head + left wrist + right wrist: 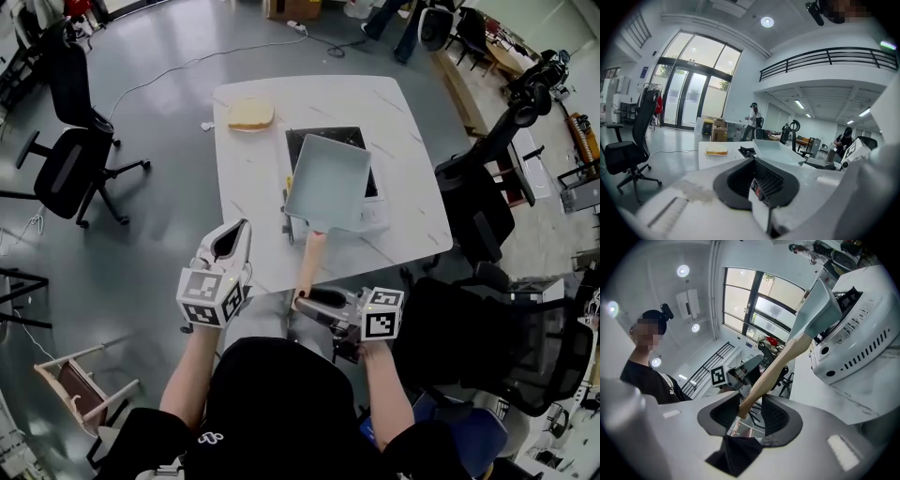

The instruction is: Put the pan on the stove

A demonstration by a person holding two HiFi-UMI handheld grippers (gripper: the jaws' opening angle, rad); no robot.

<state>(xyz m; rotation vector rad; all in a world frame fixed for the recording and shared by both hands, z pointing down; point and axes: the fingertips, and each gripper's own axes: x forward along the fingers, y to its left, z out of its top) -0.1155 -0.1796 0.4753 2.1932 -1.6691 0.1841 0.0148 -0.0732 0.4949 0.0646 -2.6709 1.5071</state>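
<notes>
The pan [328, 183] is up in the air, tipped, right over the stove [323, 134] on the table [253, 197]; I can't tell if a corner touches the stove yet; the right gripper [306, 296] pinches the very end of the wooden handle [311, 258], and that is all that holds the pan up; the left gripper [242, 227] hangs near the table's edge with its jaws pressed together and nothing in them; a slice of bread [250, 113] lies at the far side of the table, well apart from the stove

I think the pan is stiff and hard, so it won't bend; it looks thin and empty, so maybe it is not very heavy; but the wide part is far from the pinch, so it will want to dip down and twist; the handle is smooth wood and could slip or turn in the jaws; a hold closer to the wide part would be steadier; to finish, the pan has to come down flat on the stove, slowly, so it doesn't bang or push the stove away
</notes>
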